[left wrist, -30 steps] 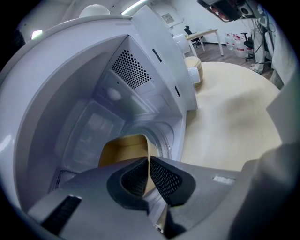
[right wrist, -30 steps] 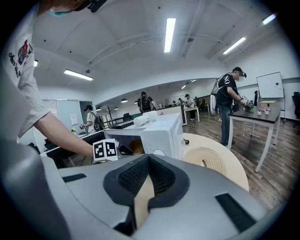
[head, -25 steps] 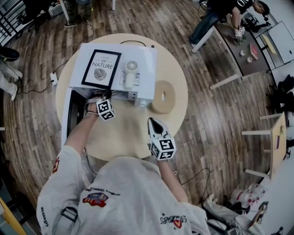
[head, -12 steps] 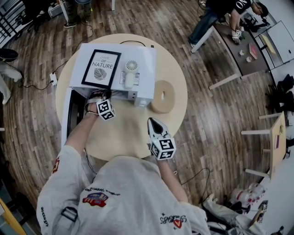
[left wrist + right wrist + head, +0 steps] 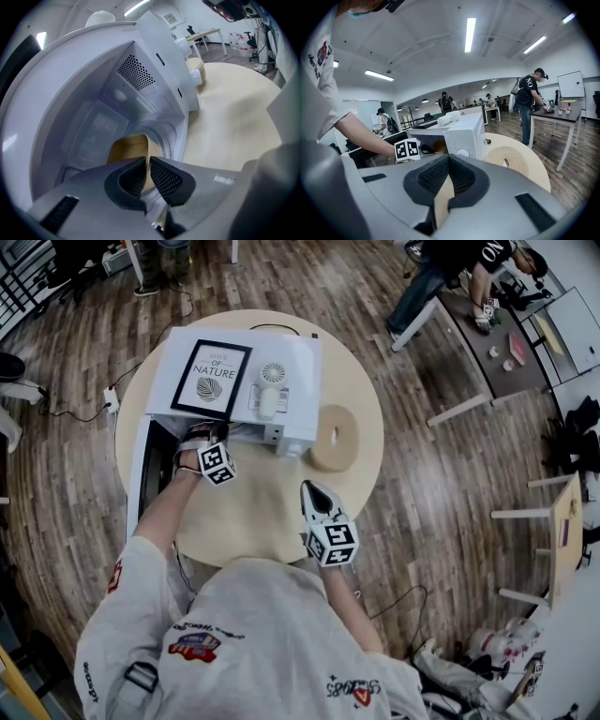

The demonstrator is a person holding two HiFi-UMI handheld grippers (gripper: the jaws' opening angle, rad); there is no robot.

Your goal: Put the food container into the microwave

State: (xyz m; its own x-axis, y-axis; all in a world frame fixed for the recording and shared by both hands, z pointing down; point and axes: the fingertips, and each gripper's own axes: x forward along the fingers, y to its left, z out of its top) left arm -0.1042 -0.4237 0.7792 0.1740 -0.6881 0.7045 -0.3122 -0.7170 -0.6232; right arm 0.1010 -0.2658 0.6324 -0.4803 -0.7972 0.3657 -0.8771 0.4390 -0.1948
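Note:
The white microwave [image 5: 286, 371] stands on the round table [image 5: 253, 517] with its door [image 5: 139, 474] swung open to the left. My left gripper [image 5: 208, 437] reaches into the opening. In the left gripper view a tan food container [image 5: 127, 147] sits on the floor of the microwave cavity [image 5: 140, 79], and the left gripper [image 5: 147, 164] is shut on its thin side wall. My right gripper [image 5: 313, 491] hovers over the table in front of the microwave, pointing at it. Seen in its own view, the right gripper [image 5: 447, 159] is shut and holds nothing.
A framed print [image 5: 208, 379] and a small white fan [image 5: 270, 390] lie on top of the microwave. A thick beige ring [image 5: 333, 437] sits on the table right of it. People stand at a dark table [image 5: 497, 343] at the far right.

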